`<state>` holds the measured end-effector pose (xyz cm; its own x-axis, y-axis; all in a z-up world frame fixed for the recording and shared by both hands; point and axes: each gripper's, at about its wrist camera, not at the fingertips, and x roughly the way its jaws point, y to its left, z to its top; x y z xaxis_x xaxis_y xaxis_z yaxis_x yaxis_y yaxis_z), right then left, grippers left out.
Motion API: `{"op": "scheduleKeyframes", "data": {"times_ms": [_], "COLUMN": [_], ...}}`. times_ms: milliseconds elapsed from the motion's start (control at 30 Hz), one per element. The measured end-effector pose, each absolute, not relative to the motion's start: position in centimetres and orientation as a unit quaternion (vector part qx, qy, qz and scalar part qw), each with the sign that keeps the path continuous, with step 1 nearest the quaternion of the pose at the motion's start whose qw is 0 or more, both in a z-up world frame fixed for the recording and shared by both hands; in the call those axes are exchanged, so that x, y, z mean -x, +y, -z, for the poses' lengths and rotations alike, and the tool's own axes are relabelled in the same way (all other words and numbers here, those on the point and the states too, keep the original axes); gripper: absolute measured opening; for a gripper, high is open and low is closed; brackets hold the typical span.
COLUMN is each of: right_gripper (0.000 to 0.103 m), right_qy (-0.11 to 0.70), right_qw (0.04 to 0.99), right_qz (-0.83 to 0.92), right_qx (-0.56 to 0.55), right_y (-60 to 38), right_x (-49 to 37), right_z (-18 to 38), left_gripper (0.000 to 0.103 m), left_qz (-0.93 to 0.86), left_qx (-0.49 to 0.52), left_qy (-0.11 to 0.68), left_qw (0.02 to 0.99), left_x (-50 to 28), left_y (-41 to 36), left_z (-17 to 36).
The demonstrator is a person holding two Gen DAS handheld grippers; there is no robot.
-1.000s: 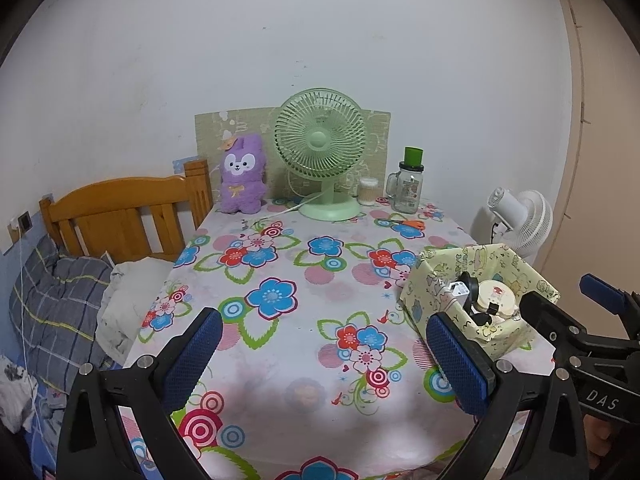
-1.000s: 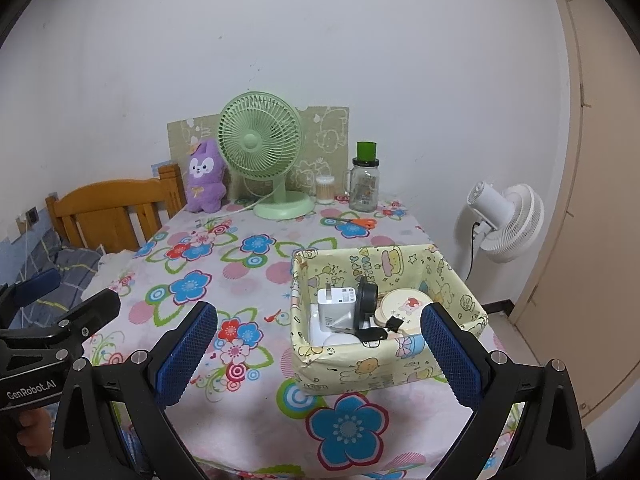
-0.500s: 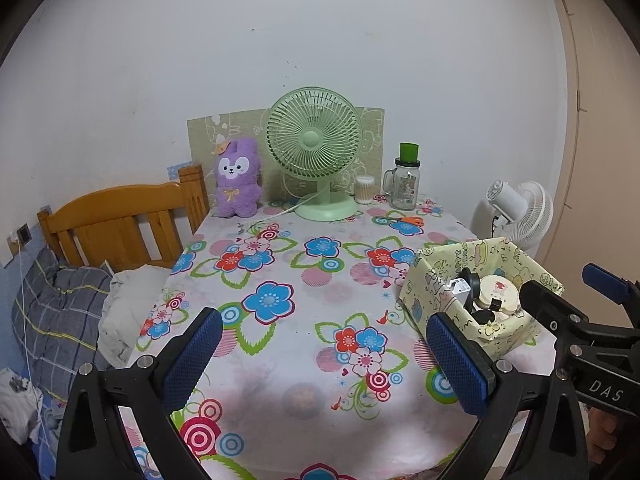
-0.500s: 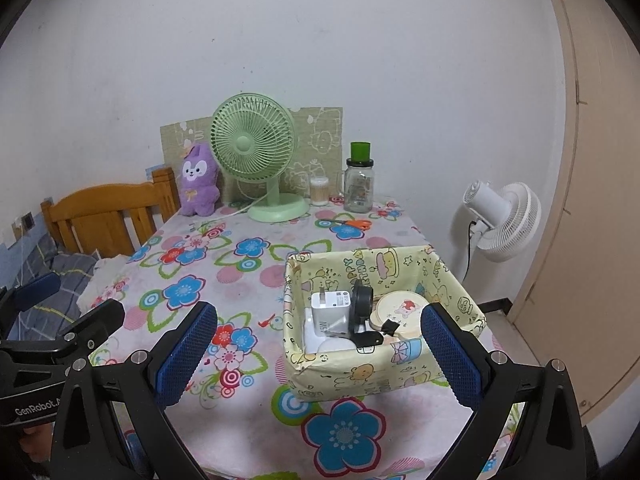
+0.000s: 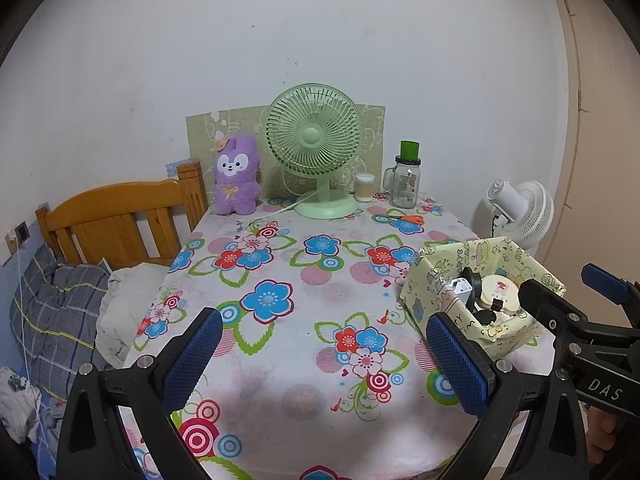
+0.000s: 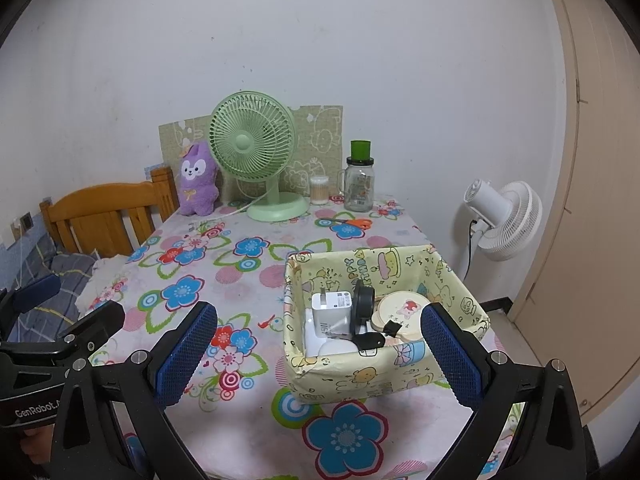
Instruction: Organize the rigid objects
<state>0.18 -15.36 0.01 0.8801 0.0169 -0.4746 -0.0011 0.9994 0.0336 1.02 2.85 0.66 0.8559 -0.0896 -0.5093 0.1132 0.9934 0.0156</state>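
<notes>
Right wrist view: box [image 6: 360, 380] near table [image 6: 240, 420] edge holds charger [image 6: 334, 310], keys [image 6: 370, 340], round tin [image 6: 402, 312]. Right gripper [image 6: 318, 354] and left gripper [image 5: 322, 356] gape, empty. Risk: a nudge could tip the box off the edge.

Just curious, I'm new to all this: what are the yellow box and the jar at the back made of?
The yellow box looks like cardboard wrapped in matte printed paper: creased corners, wrinkled rim. The jar seems clear glass, since you see through it and it glints; its green top looks plastic, though I can't be sure.
</notes>
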Motion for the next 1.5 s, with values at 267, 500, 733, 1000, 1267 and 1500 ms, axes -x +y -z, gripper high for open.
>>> {"op": "scheduleKeyframes", "data": {"times_ms": [267,500,733,1000,1267,1500], "right_gripper": [0.103,0.103,0.103,0.103,0.103,0.103], "right_qy": [0.245,0.245,0.242,0.243,0.244,0.244], "right_qw": [0.969,0.969,0.970,0.970,0.970,0.970], "right_qz": [-0.005,-0.005,-0.001,0.000,-0.001,-0.001], "right_qx": [-0.017,-0.017,-0.018,-0.017,-0.018,-0.018], "right_y": [-15.36,-15.34,-15.33,-15.25,-15.23,-15.23], "right_x": [-0.21,-0.47,-0.66,-0.67,-0.69,-0.70], "right_z": [0.01,0.06,0.00,0.02,0.02,0.01], "left_gripper": [0.103,0.103,0.103,0.103,0.103,0.103], "left_qz": [0.052,0.052,0.052,0.051,0.052,0.051], "left_qx": [-0.022,-0.023,-0.021,-0.019,-0.019,-0.020], "left_qy": [0.264,0.265,0.268,0.269,0.269,0.269], "left_qw": [0.963,0.963,0.962,0.962,0.961,0.961], "left_x": [-1.07,-1.11,-1.21,-1.23,-1.26,-1.28], "left_y": [2.89,2.94,2.93,2.89,2.81,2.80], "left_z": [-0.54,-0.52,-0.32,-0.24,-0.18,-0.20]}}
